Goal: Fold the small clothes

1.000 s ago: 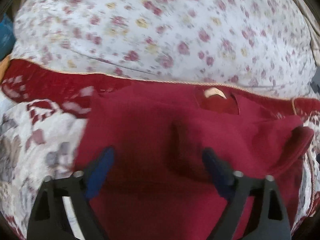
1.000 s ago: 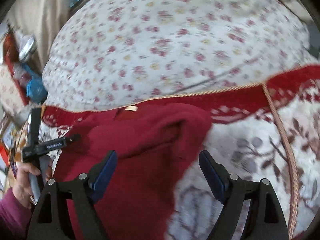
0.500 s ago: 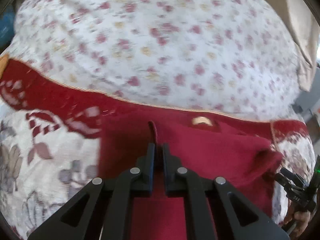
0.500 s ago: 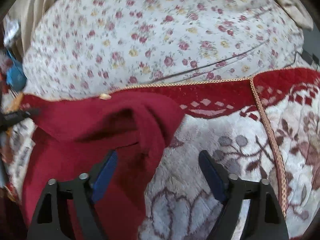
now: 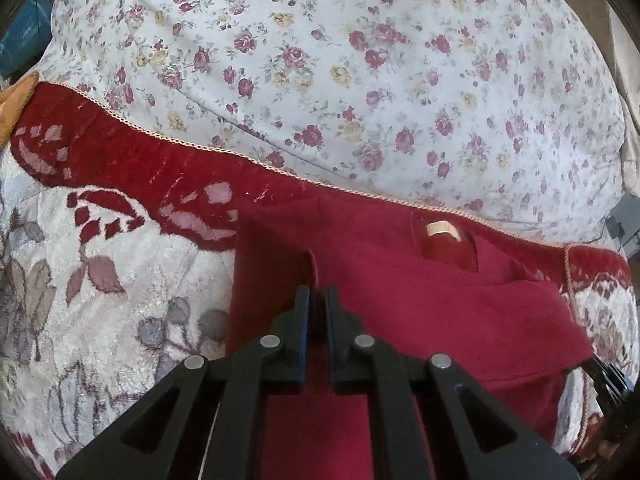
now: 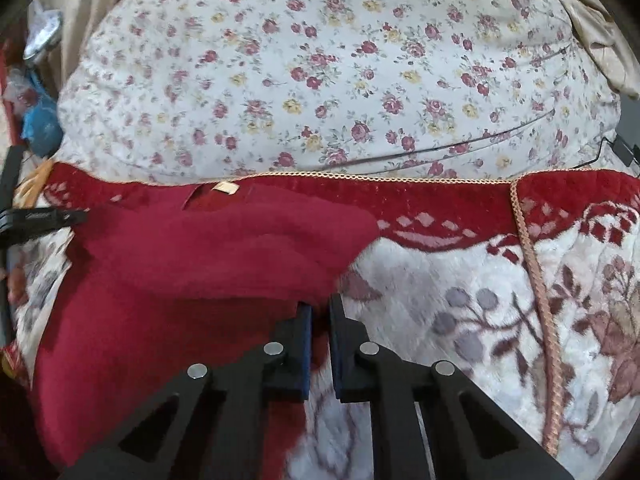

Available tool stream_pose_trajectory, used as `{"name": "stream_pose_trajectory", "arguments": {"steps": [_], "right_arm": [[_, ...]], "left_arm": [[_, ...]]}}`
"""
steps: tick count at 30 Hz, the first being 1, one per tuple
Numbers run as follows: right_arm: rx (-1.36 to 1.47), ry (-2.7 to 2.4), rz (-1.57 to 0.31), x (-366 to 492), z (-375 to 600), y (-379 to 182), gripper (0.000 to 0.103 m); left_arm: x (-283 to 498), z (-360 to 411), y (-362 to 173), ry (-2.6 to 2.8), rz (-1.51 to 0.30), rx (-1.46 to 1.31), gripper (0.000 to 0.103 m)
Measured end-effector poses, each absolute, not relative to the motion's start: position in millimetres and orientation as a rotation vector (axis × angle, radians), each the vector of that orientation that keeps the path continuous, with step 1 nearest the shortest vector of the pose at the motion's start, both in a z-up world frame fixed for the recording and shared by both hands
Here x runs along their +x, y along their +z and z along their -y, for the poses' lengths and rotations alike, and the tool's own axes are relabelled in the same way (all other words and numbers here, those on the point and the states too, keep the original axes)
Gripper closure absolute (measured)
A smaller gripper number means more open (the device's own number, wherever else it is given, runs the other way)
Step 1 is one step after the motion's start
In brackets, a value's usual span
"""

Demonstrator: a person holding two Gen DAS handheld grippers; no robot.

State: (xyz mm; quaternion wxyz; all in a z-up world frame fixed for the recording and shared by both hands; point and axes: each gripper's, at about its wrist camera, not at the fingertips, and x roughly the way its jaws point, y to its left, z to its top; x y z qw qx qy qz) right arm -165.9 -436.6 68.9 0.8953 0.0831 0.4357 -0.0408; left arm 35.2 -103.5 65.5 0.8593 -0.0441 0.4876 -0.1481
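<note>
A dark red fleece garment [image 5: 420,300] lies on a plush blanket, its neck label [image 5: 440,229] at the far side. My left gripper [image 5: 318,292] is shut on a raised ridge of the garment near its left edge. In the right wrist view the same garment [image 6: 200,260] is bunched, with its label [image 6: 226,187] at the back. My right gripper [image 6: 320,304] is closing its jaws on the garment's right edge. The fabric is pinched between the pads.
The garment rests on a red and white plush blanket [image 6: 460,280] with a gold cord border [image 6: 536,280]. Behind it swells a white floral quilt [image 5: 360,80]. Blue clutter [image 6: 40,124] sits at far left and a black cable [image 6: 600,148] at far right.
Both grippers went from wide open to shut on the red garment, the left first, then the right. The left has lifted a fold of fabric, and the garment's right side has bunched.
</note>
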Motion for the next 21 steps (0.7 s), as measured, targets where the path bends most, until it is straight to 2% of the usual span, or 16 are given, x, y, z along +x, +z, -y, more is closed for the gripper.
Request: {"name": "stream_pose_trajectory", "arguments": {"steps": [4,6,7,8,9,10,11,13,15,16,17,20,21], "right_arm": [[0.114,-0.033,-1.058,-174.0,431.5,42.9,0.095],[0.167,-0.019,-1.045,-179.0,441.0,48.8,0.094],[0.233,-0.018,-1.001,-181.5,452.1,59.5,0.086],[0.284,-0.029,-0.960,-181.7,461.5,68.4,0.061],[0.351,-0.065,-0.898,-178.9,474.0,79.8,0.043],[0.384,-0.092,-0.870,-173.9,479.6,84.5,0.012],[0.415,-0.110,-0.862,-164.4,482.5,86.0,0.007],[0.490,-0.097,-0.900,-131.8,488.9,74.2,0.007],[0.544,-0.084,-0.962,-94.0,487.8,49.4,0.015],[0.532,-0.077,-1.001,-81.2,485.3,38.3,0.050],[0.493,-0.080,-1.039,-69.3,481.5,29.8,0.079],[0.360,-0.138,-0.955,-69.6,474.0,46.2,0.087],[0.318,-0.161,-0.929,-72.5,472.9,52.1,0.087]], "left_arm": [[35.2,104.1,55.3,-0.291,-1.061,-0.080,0.096],[33.2,103.2,52.4,-0.285,-1.069,-0.074,0.096],[31.8,102.9,51.5,-0.285,-1.071,-0.070,0.096],[30.8,103.2,50.9,-0.285,-1.072,-0.065,0.096],[29.8,104.1,50.1,-0.284,-1.073,-0.057,0.095],[29.3,105.5,49.2,-0.282,-1.073,-0.045,0.096],[29.2,106.8,48.6,-0.279,-1.072,-0.036,0.095],[29.2,108.5,48.0,-0.275,-1.070,-0.032,0.096],[28.8,109.3,47.6,-0.274,-1.068,-0.030,0.096],[28.6,109.4,47.5,-0.275,-1.067,-0.029,0.096],[28.4,109.4,47.4,-0.276,-1.067,-0.030,0.095],[26.0,109.3,48.2,-0.292,-1.072,-0.040,0.095],[24.5,110.9,48.5,-0.299,-1.069,-0.034,0.091]]}}
